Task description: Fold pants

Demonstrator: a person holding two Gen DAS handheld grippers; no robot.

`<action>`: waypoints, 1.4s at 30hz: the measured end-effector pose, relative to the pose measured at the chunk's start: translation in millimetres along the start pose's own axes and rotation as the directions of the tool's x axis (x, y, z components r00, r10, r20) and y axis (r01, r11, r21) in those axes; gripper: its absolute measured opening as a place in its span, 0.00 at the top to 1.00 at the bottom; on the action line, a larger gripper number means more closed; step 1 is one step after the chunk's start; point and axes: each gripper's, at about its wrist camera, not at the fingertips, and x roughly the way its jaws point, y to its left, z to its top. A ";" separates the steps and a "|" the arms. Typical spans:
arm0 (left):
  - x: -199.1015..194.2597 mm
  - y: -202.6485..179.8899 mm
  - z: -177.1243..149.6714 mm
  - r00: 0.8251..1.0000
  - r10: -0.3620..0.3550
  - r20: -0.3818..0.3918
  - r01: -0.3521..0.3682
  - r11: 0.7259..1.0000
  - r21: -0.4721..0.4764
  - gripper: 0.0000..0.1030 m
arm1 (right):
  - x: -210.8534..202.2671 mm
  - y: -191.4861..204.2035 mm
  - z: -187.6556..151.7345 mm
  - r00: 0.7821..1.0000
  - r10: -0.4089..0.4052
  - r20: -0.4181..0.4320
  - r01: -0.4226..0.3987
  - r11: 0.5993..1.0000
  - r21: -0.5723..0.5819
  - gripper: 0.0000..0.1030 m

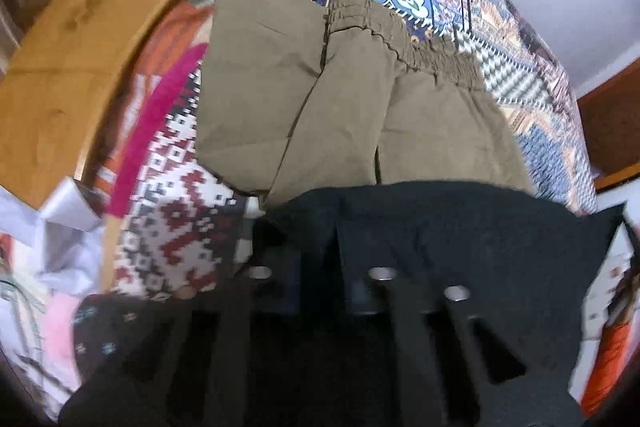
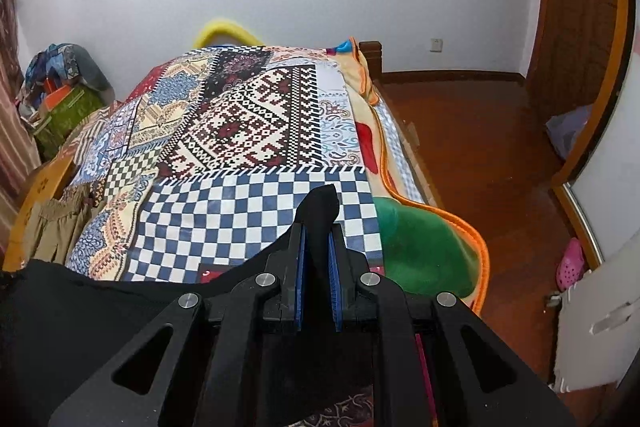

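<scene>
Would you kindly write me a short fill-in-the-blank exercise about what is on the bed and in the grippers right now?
1. The right gripper is shut on a fold of ____ fabric.
2. The folded khaki pants with an elastic waistband lie on a ____ bedspread.
3. The pads lining the right gripper's fingers are ____ in colour.
4. On the wooden floor beside the bed lies a ____ clog.

Missing words: black; patchwork; blue; pink

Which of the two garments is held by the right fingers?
The black garment, pinched between the right fingers; the khaki pants lie untouched on the bed.
</scene>
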 end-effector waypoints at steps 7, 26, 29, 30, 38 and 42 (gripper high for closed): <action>-49.7 -11.5 -3.7 0.990 0.031 0.137 -0.035 0.999 0.031 0.91 | -25.7 3.3 9.4 0.999 0.008 0.031 -0.008 1.000 -0.010 0.91; -175.1 -62.0 -57.2 0.942 -0.015 0.336 -0.041 0.987 0.158 0.92 | -123.6 16.5 11.2 0.982 0.069 0.177 -0.060 0.997 -0.052 0.91; -186.4 -60.4 -73.7 0.938 -0.023 0.345 -0.032 0.987 0.154 0.92 | -132.6 14.2 3.3 0.983 0.069 0.171 -0.062 0.997 -0.044 0.91; -190.9 -59.1 -80.2 0.937 -0.022 0.349 -0.035 0.987 0.155 0.92 | -134.6 13.1 1.7 0.983 0.068 0.170 -0.062 0.997 -0.040 0.91; -212.9 -49.3 -121.0 0.934 -0.019 0.357 -0.032 0.990 0.138 0.92 | -157.3 -2.7 -24.7 0.985 0.066 0.158 -0.067 0.998 0.004 0.91; -216.4 -50.3 -140.0 0.935 -0.013 0.355 -0.041 0.989 0.144 0.92 | -166.0 -6.7 -41.3 0.988 0.062 0.144 -0.066 0.998 0.020 0.91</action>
